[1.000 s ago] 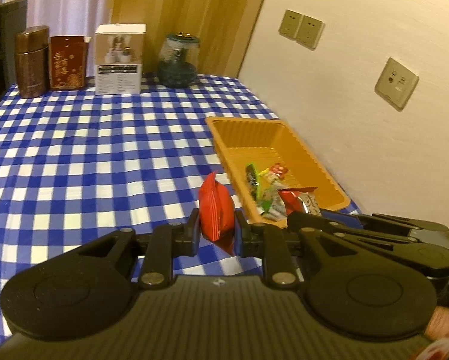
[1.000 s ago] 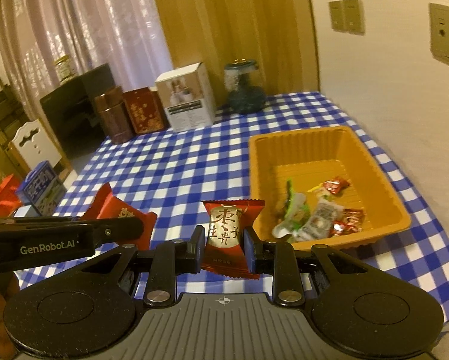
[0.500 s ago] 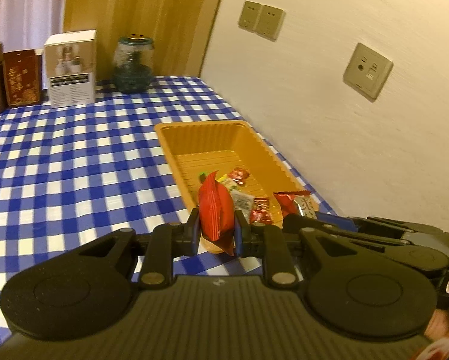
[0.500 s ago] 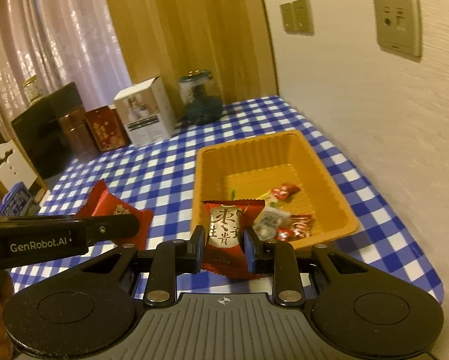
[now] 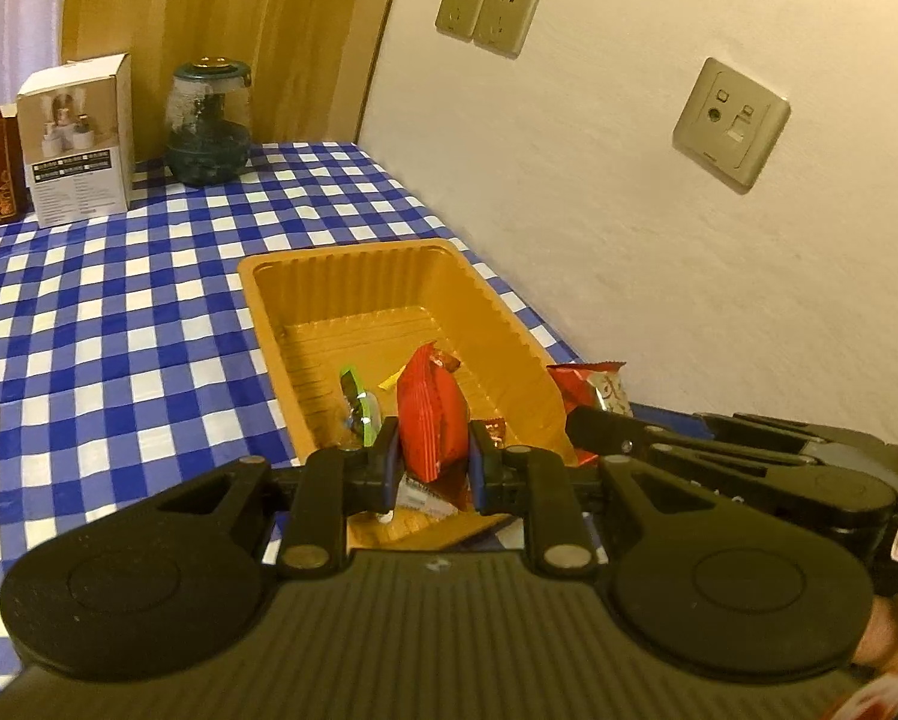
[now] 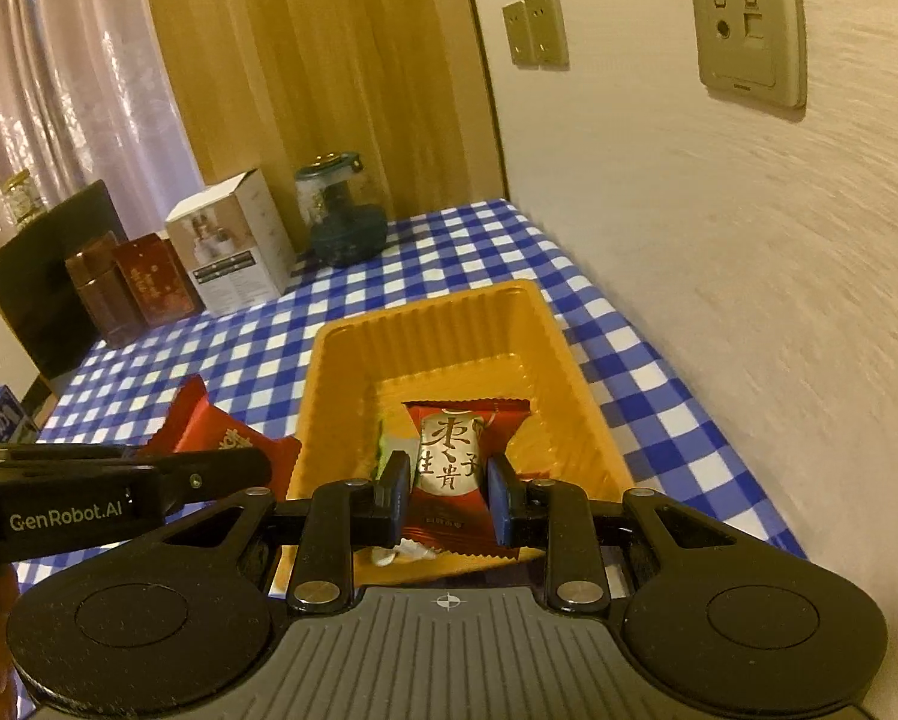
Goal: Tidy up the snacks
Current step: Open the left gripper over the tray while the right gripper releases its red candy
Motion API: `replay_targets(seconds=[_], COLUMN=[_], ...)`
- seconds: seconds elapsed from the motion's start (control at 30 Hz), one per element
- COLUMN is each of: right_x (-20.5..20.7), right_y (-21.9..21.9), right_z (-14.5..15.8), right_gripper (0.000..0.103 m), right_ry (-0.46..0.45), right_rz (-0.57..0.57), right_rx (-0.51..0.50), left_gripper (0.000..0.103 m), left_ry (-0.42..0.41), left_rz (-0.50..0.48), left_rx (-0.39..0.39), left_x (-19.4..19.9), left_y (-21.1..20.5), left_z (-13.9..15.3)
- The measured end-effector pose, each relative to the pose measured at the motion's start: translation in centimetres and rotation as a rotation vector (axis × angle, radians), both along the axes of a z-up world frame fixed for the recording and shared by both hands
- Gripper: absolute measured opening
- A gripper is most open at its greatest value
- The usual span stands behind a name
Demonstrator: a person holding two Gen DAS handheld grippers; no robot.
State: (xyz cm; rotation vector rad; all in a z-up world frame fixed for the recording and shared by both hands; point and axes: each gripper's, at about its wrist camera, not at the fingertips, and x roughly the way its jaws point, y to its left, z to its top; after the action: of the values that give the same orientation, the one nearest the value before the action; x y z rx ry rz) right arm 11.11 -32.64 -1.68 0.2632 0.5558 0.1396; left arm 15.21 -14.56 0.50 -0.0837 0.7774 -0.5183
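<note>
The red snack packet [image 5: 432, 420] sits squeezed tight in the left gripper [image 5: 431, 468], standing on its edge. It hangs over the near end of the orange tray [image 5: 353, 276]. The date candy packet [image 6: 457, 450] is pinched flat in the right gripper [image 6: 446, 495], also over the tray's near end. Both grippers are almost closed on their packets. The tray lies by the right edge of the checked table [image 5: 119, 312], next to the wall. A few small snacks [image 5: 359, 402] already lie inside it.

To do this step well, each hand should go a bit lower and farther in over the tray floor. Then the 2 jaws should open slowly, 1 gripper at a time, so the packets drop inside and do not bump.

1 second ago both packets were over the cloth, short of the tray. Now they are above it.
</note>
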Motion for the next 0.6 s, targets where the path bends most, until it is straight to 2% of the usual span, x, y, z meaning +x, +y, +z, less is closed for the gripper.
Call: replay_targets(seconds=[0.6], right_x=[5.8], right_y=[-1.7], right_z=[-1.7], right_gripper=[0.028], right_ry=[0.039], right_rz=[0.002], right_rx=[0.000], left_gripper=[0.020], left_ry=[0.040], left_rz=[0.005], left_rx=[0.032], left_x=[5.6], left_y=[-2.1], left_z=[-3.2])
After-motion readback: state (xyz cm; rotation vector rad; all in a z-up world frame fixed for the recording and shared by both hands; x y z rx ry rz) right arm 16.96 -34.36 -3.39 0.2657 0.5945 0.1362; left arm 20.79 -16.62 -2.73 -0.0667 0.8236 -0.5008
